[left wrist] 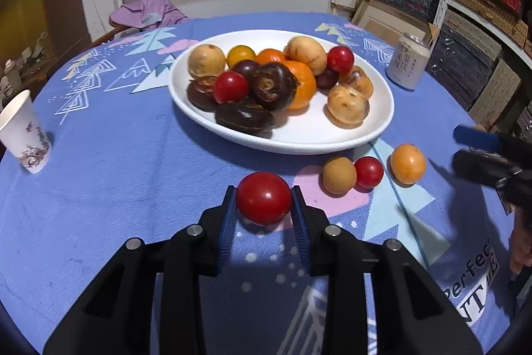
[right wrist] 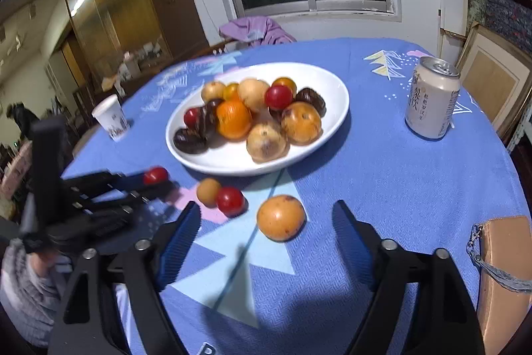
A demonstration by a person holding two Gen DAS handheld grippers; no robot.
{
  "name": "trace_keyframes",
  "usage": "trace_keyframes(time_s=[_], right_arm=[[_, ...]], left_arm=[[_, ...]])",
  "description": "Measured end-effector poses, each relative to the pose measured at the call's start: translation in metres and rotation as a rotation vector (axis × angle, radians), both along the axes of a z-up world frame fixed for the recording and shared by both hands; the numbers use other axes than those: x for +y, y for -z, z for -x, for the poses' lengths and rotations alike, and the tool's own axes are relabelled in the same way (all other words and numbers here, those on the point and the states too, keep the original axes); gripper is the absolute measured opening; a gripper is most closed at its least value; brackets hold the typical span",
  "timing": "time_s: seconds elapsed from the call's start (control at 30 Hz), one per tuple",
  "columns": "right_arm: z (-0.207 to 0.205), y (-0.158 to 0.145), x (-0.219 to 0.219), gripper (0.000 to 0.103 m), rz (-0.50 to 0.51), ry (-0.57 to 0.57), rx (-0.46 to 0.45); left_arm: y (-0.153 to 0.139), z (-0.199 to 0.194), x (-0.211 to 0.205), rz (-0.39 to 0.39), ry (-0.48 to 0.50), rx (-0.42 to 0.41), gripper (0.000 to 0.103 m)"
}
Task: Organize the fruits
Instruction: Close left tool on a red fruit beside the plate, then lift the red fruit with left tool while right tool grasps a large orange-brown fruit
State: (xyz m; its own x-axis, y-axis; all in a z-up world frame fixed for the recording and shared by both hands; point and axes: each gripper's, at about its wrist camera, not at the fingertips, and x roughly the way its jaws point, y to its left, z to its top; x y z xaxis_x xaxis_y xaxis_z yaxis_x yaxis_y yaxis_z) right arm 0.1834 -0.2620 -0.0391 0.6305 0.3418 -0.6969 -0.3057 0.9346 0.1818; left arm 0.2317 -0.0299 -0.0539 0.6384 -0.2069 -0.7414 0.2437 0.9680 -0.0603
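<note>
**Red tomato pinched at the near table edge**

Closest in: left gripper, blue ribbed pads pressed against both flanks of a red cherry tomato, just above the blue tablecloth with a shadow beneath. Round, glossy, one pale highlight on the skin; no clear long axis, no stem end visible, so pointing direction not readable.

Right gripper with jaws spread wide, nothing between the pads; an orange-yellow round fruit on the cloth just ahead of the gap, a dark speck on its top, untouched.

Left of that fruit, touching each other: a small tan fruit and a second red tomato.

Farther back, white oval plate heaped with tan and orange fruits, red tomatoes and dark brown wrinkled pieces, long axis running across the left wrist view.

Right of the plate, upright drink can; far left, paper cup standing near the cloth's edge.
</note>
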Motion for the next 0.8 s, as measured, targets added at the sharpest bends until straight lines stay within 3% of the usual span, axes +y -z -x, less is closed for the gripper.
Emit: trace_keyframes(time_s=[0.13,0.67,0.8], right_arm=[[-0.005,0.015,0.006,0.059,0.067,0.006,0.024],[-0.015,0.034,0.022,0.041,0.158,0.016,0.023],[-0.015,0.035,0.021,0.040,0.154,0.016,0.024]], left_arm=[[-0.006,0.005,0.007,0.016,-0.010,-0.014,0.032],[-0.006,0.014,-0.005,-0.081,-0.034,-0.060,0.032],[-0.009,0.016,-0.006,-0.095,-0.040,-0.081,0.032]])
